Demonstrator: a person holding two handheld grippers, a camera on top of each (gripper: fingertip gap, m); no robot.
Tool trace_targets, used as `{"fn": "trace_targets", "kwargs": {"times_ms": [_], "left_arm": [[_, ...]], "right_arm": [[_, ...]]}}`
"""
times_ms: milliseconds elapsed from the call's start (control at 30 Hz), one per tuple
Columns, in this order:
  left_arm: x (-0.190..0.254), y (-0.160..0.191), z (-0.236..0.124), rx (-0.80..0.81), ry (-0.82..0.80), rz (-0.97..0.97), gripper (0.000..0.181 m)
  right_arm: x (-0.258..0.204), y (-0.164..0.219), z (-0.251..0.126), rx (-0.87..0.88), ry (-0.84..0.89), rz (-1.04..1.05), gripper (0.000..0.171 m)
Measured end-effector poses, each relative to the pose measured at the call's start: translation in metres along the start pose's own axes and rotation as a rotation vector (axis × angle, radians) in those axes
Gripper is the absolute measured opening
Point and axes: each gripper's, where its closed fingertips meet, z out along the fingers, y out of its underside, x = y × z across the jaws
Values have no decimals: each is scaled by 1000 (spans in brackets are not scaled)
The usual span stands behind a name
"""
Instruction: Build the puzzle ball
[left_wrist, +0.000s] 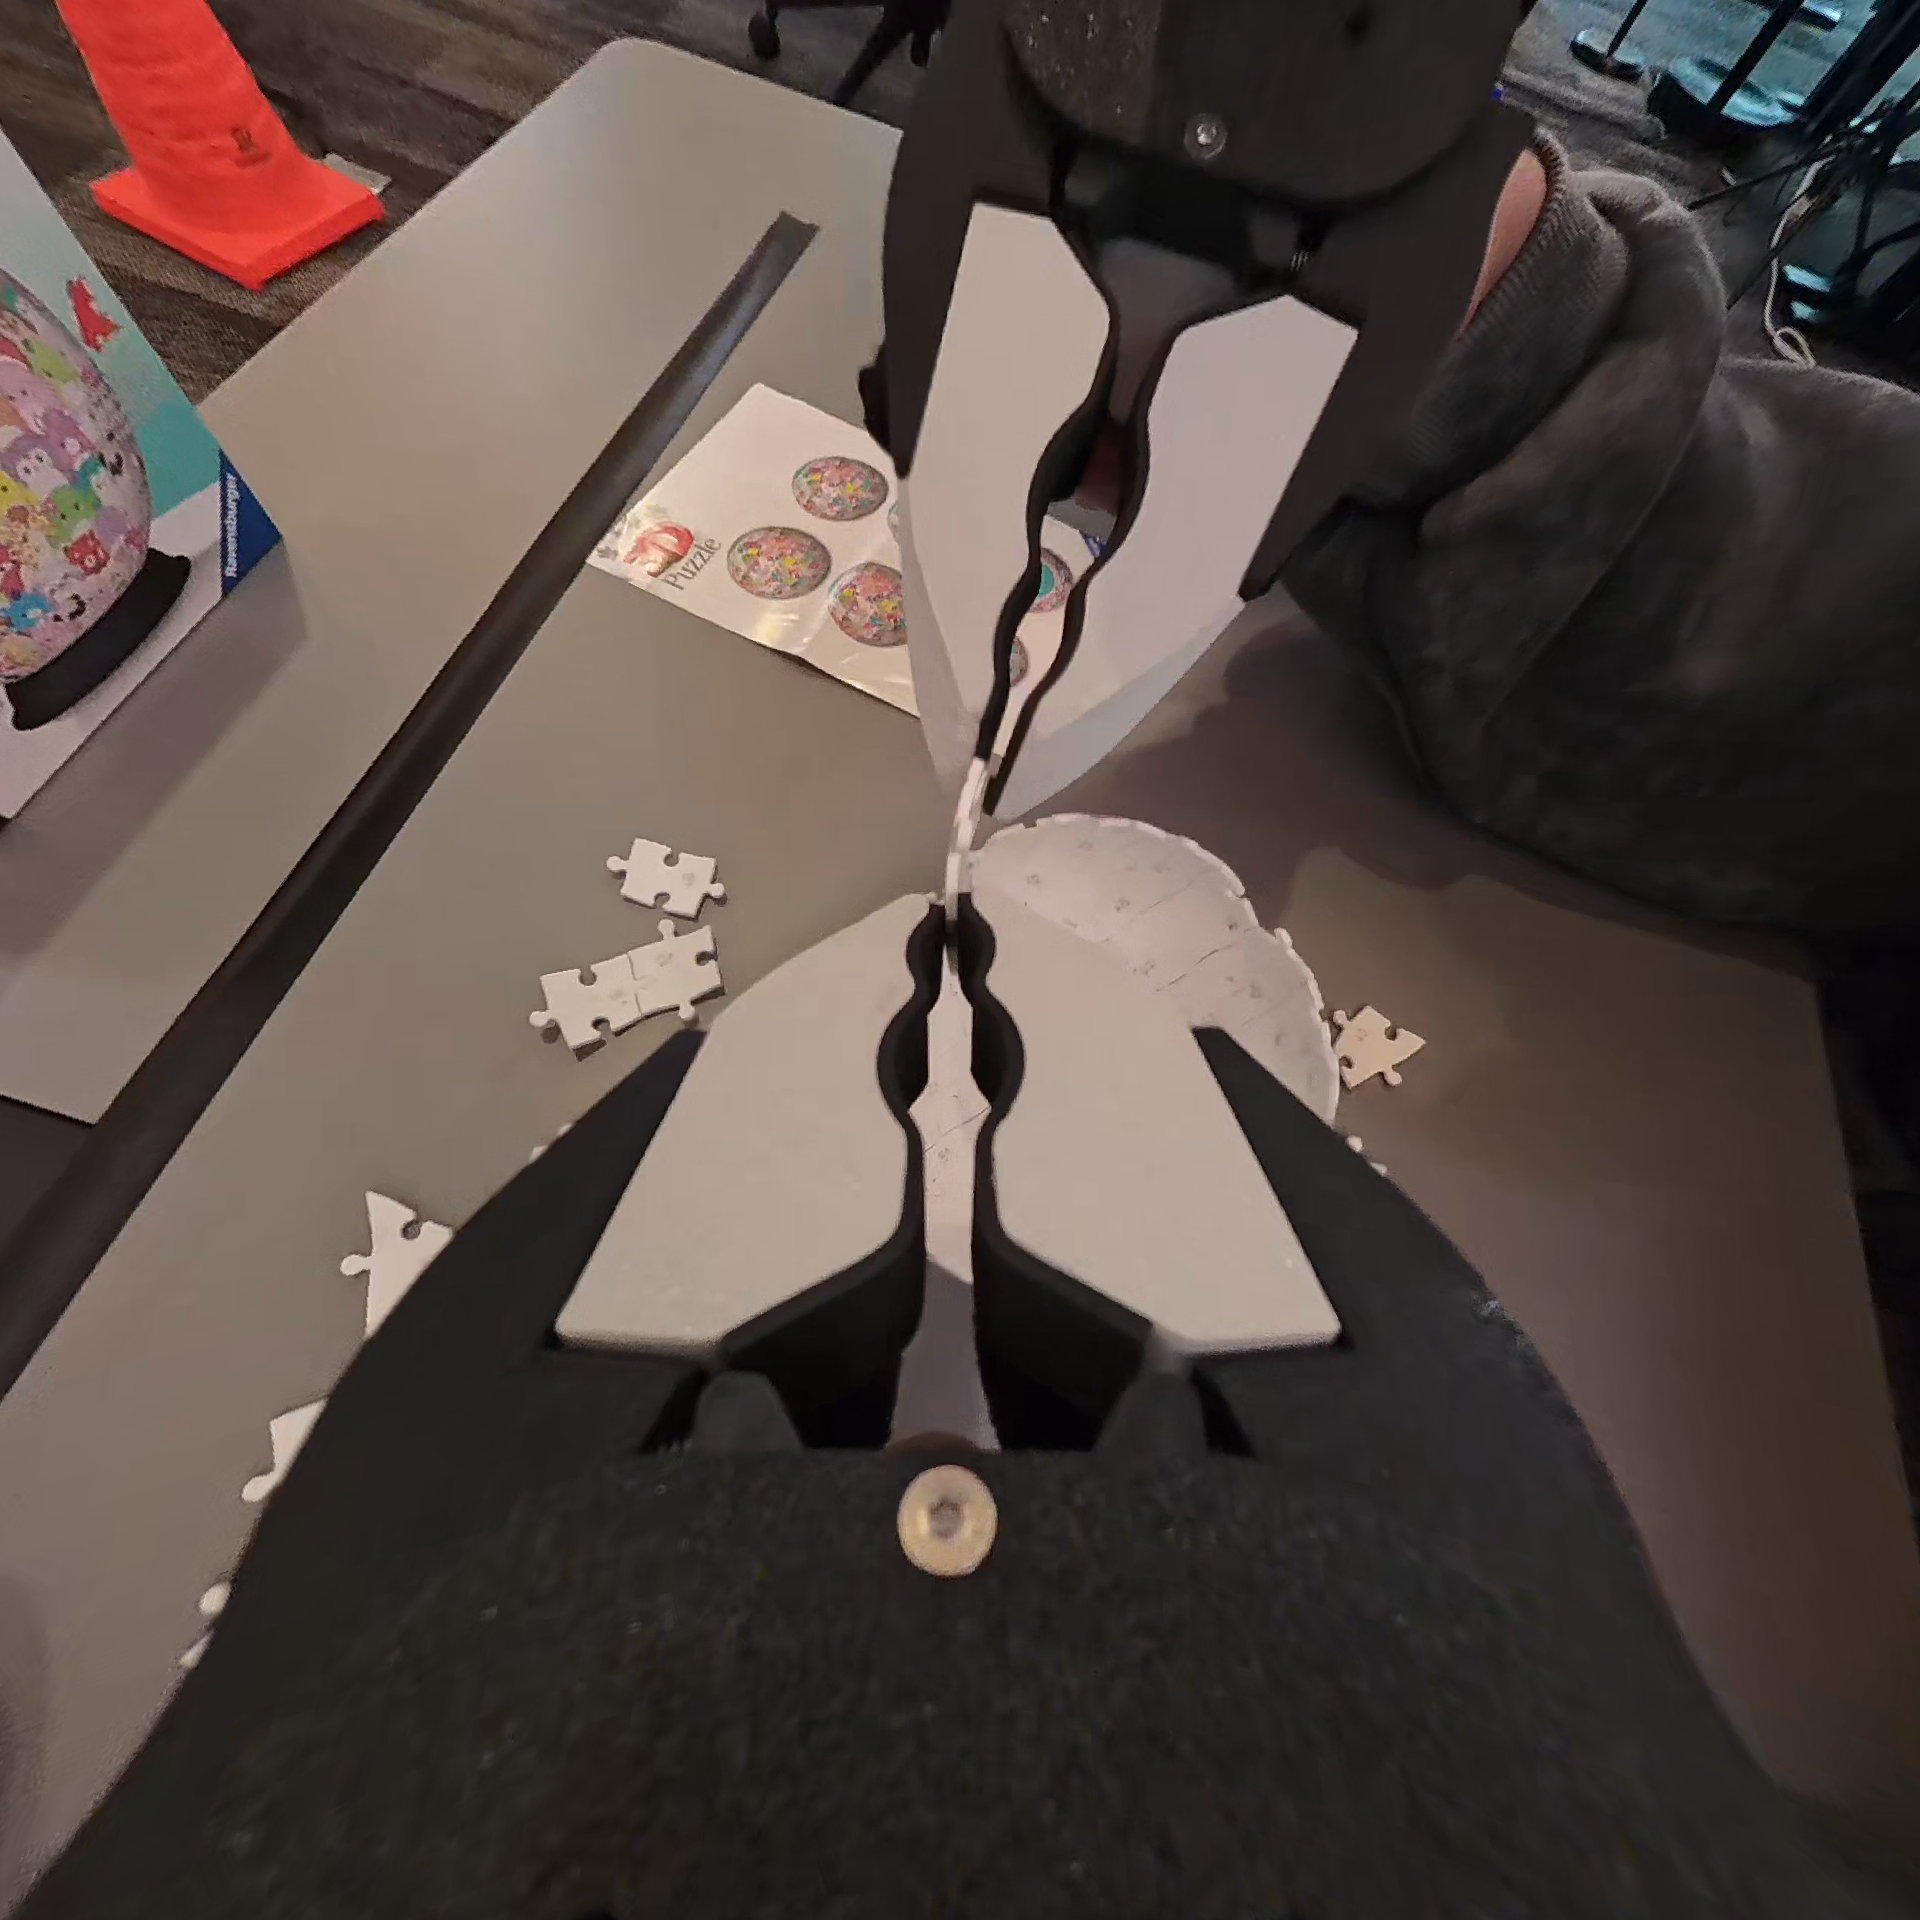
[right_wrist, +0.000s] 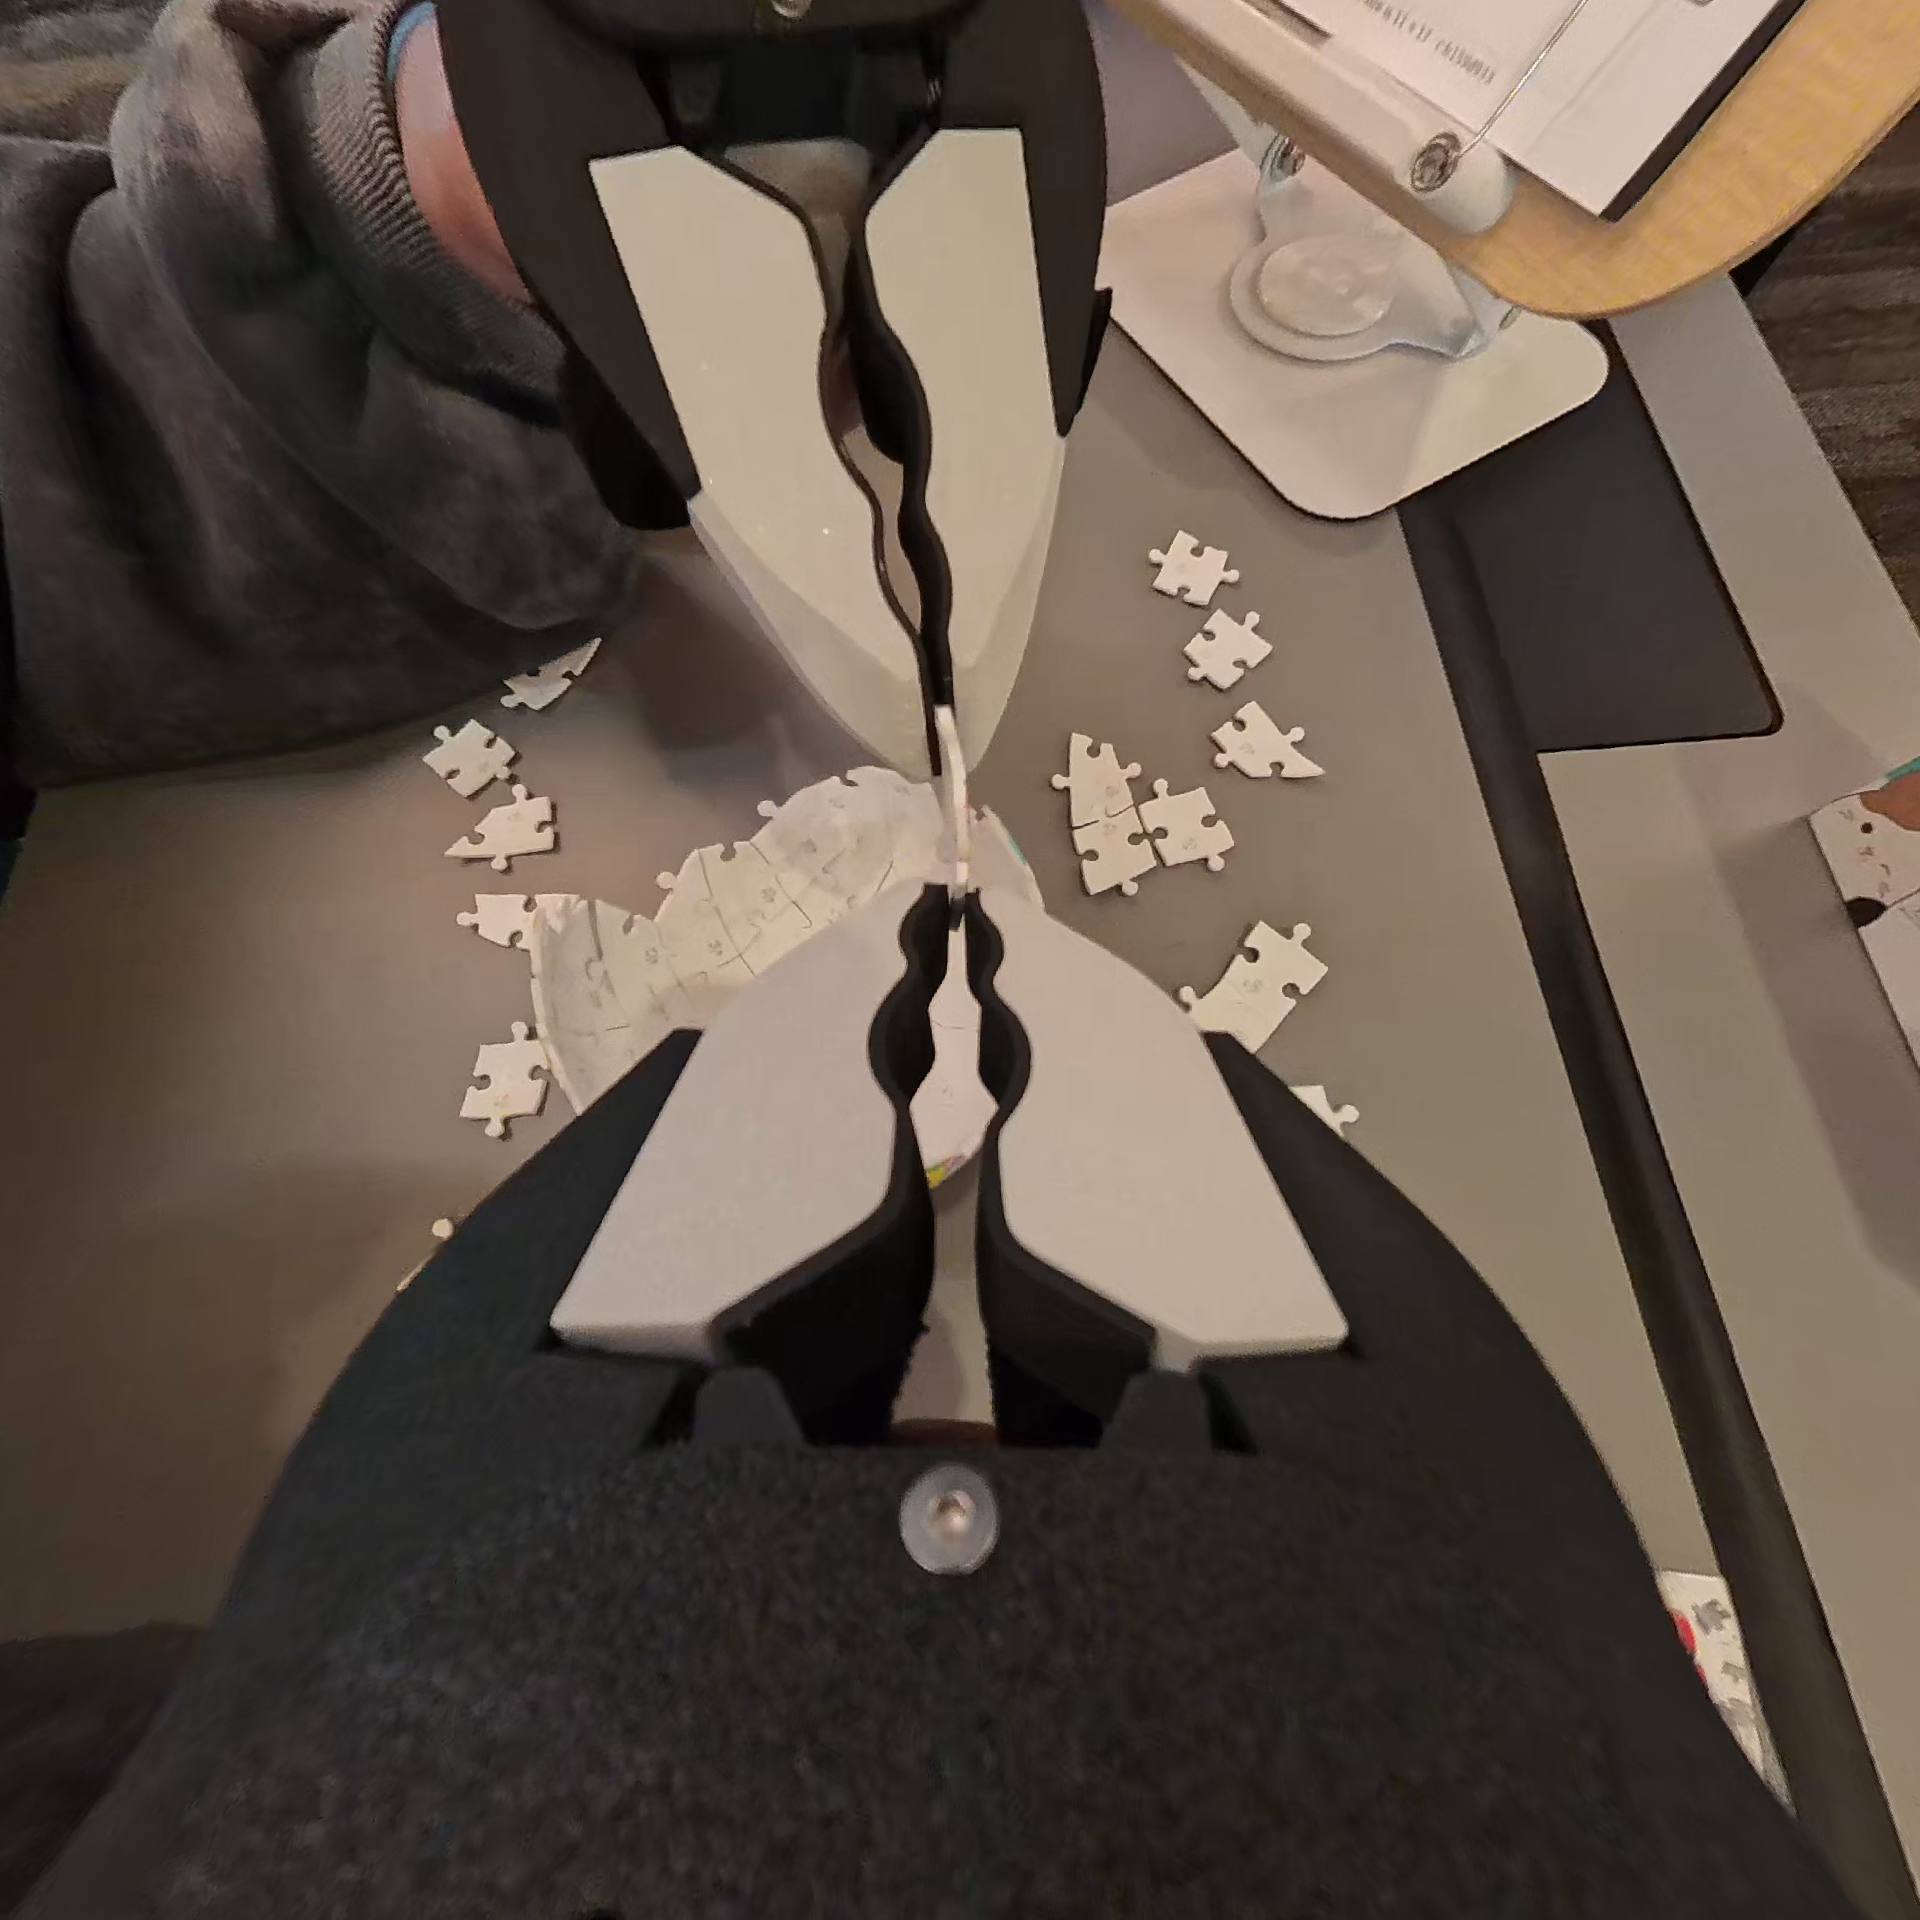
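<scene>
- Left wrist view: left hand-held gripper (left_wrist: 951, 925) and right hand-held gripper (left_wrist: 977, 795) each clamp a curved puzzle piece (left_wrist: 961, 868) edge-on, tips meeting, probably to interlock them.
- Half-built puzzle ball shell (left_wrist: 1164, 914) lies just beyond on the tabletop (left_wrist: 1455, 1143), loose pieces (right_wrist: 1195, 821) near.

loose pieces (right_wrist: 1153, 821) crowd half-built shell (right_wrist: 727, 935), bare table (left_wrist: 1558, 1091) rightward

The room is dim and the light on my grey table (left_wrist: 540, 436) is soft and even, coming from above. Shadows are faint, pooling under my right claw (left_wrist: 971, 805) and the grey sleeve (left_wrist: 1621, 582). A glossy leaflet (left_wrist: 769, 540) catches some glare. Both wide lenses bend straight edges near the borders, and my own left claw (left_wrist: 951, 914) looms soft and grainy up close.
</scene>
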Motion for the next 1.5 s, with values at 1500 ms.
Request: {"fn": "trace_targets", "kwargs": {"times_ms": [1500], "left_arm": [[-2, 17, 15, -106, -39, 33, 2]], "right_arm": [[3, 6, 1, -61, 51, -40, 2]]}}
